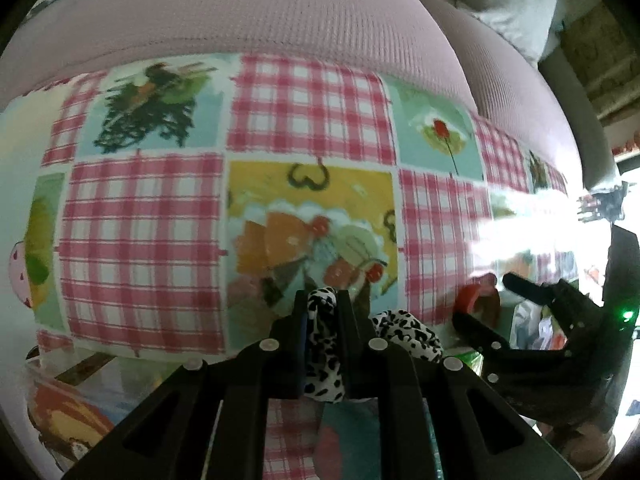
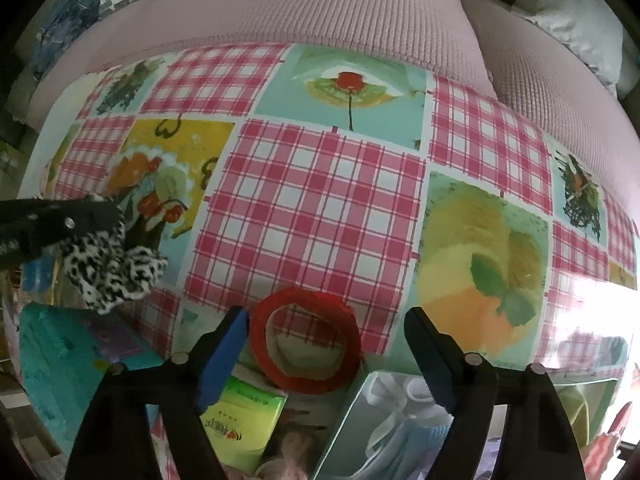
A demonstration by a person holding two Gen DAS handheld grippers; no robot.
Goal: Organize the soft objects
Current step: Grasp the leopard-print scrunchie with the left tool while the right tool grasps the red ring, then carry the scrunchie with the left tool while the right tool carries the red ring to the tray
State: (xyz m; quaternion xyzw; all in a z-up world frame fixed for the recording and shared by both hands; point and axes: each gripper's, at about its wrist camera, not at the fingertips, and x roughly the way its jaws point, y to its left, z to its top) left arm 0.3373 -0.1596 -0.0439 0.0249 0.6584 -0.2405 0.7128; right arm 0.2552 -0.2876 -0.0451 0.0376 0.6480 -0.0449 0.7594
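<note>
Left tongs: your left gripper (image 1: pixel 323 300) is closed tight on the black-and-white spotted fabric scrunchie (image 1: pixel 325 344); its two black fingers pinch the cloth between them.
Scrunchie position: one fold sits squeezed in the narrow gap between your left fingers, and the rest bulges out just to the right of them. From your right wrist camera the same scrunchie (image 2: pixel 116 264) hangs below the left fingertips, far off to the left of your right gripper.
Right tongs: your right gripper (image 2: pixel 326 330) is spread wide and holds nothing; blue pads (image 2: pixel 222 356) line the inner faces of its fingers.
Between the right fingers: a red translucent ring of tape (image 2: pixel 306 346) lies flat in the gap, nearer the left finger, touching neither as far as you can see.
Surface ahead: the pink-checked patchwork oilcloth (image 2: pixel 320 200) stretches in front of both tongs, with a pink ribbed cushion (image 2: pixel 320 4) beyond it.
Below the right tongs: a green tissue packet (image 2: pixel 244 420) and a clear plastic bin (image 2: pixel 348 420).
</note>
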